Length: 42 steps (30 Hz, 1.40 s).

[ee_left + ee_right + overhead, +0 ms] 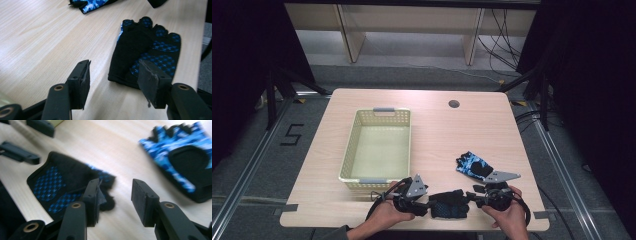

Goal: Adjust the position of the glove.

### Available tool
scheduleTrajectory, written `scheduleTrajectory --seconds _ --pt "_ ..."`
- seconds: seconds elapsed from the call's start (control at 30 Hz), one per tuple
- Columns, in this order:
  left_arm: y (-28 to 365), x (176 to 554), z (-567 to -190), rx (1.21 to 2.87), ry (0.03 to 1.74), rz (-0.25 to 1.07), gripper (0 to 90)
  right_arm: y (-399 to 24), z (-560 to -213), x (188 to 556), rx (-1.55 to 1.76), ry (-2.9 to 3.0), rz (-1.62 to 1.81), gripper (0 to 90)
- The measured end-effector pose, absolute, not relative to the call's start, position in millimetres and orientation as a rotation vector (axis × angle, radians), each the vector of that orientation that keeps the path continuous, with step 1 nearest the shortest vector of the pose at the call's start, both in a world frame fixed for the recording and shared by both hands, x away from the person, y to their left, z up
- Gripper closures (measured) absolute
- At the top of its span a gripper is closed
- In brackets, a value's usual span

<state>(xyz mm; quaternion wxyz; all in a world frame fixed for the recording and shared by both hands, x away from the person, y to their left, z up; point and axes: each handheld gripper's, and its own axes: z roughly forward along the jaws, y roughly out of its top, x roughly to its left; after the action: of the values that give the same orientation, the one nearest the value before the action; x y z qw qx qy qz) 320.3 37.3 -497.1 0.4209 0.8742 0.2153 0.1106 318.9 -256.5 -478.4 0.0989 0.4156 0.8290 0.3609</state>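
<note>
Glove (450,204), soft, limp and light, flat on bench (437,130) at 6 o'clock; both jaws spread, gripping nothing; best pinched at cuff edge.

Two fingerless gloves (450,204) (474,165), one pale basket (349,159), one wooden table (452,135), two handheld grippers (430,203) (474,194)

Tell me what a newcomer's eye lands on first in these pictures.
First, the black fingerless glove with blue grip dots lying flat at the table's near edge, between the left gripper and right gripper, both with jaws open. Next, the blue camouflage-patterned fingerless glove just beyond the right gripper. Then the pale yellow perforated plastic basket standing on the left half of the light wooden table.
</note>
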Motion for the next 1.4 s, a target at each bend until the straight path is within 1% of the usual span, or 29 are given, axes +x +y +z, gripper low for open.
scheduleTrajectory --seconds 0.13,0.17,0.2,0.3,0.33,0.6,0.63,0.67,0.87,1.0,1.03,1.1,1.17,1.2,1.27,1.3,1.4 --pt "44.5 312.1 -492.2 2.165 0.566 0.236 38.1 -265.4 -470.2 321.4 1.234 2.38 1.064 67.5" --pt "47.7 310.4 -491.2 2.168 0.558 0.235 38.3 -268.6 -468.8 323.5 1.21 2.374 1.056 70.1" --pt "50.8 308.1 -490.1 2.174 0.546 0.242 38.3 -270.7 -467.5 324.8 1.232 2.351 1.059 75.3" --pt "60.1 300.9 -489.6 2.158 0.565 0.225 37.2 -277.2 -465.2 329.5 1.246 2.319 1.022 83.4" --pt "63.3 300.0 -489.6 2.157 0.559 0.221 36.5 -280.7 -465.0 332.3 1.247 2.307 0.995 84.4" --pt "87.2 291.5 -490.1 2.151 0.624 0.209 32.6 -292.8 -471.5 350.8 1.256 2.286 0.831 88.1" --pt "89.9 292.1 -490.4 2.158 0.599 0.218 32.1 -292.9 -472.8 354.0 1.266 2.281 0.832 89.0" --pt "91.9 289.9 -491.0 2.157 0.636 0.199 31.5 -292.3 -473.6 356.7 1.282 2.283 0.823 89.2" --pt "100.8 288.7 -493.8 2.154 0.643 0.208 29.0 -283.8 -485.8 365.3 1.274 2.349 0.753 90.0" --pt "104.7 288.4 -493.9 2.146 0.671 0.208 28.5 -268.6 -488.2 363.0 1.224 2.392 0.759 90.0" --pt "106.8 290.0 -493.0 2.169 0.639 0.227 28.5 -264.4 -487.9 363.2 1.203 2.405 0.757 90.0" --pt "106.0 288.7 -494.0 2.145 0.677 0.205 28.5 -254.5 -488.7 364.5 1.178 2.431 0.757 90.0" --pt "106.8 290.8 -494.0 2.159 0.653 0.219 28.5 -244.5 -490.3 366.0 1.16 2.45 0.748 90.0" --pt "105.4 288.9 -494.8 2.146 0.679 0.198 28.5 -240.0 -490.8 367.7 1.144 2.466 0.747 90.0" --pt "104.3 288.0 -495.2 2.142 0.683 0.193 28.4 -230.8 -490.3 370.8 1.131 2.476 0.752 90.0" --pt "105.2 289.5 -495.1 2.161 0.647 0.21 28.4 -226.0 -490.5 372.5 1.134 2.489 0.745 90.0" --pt "102.9 286.8 -498.2 2.157 0.671 0.194 28.4 -213.4 -491.4 381.7 1.096 2.495 0.749 90.0"
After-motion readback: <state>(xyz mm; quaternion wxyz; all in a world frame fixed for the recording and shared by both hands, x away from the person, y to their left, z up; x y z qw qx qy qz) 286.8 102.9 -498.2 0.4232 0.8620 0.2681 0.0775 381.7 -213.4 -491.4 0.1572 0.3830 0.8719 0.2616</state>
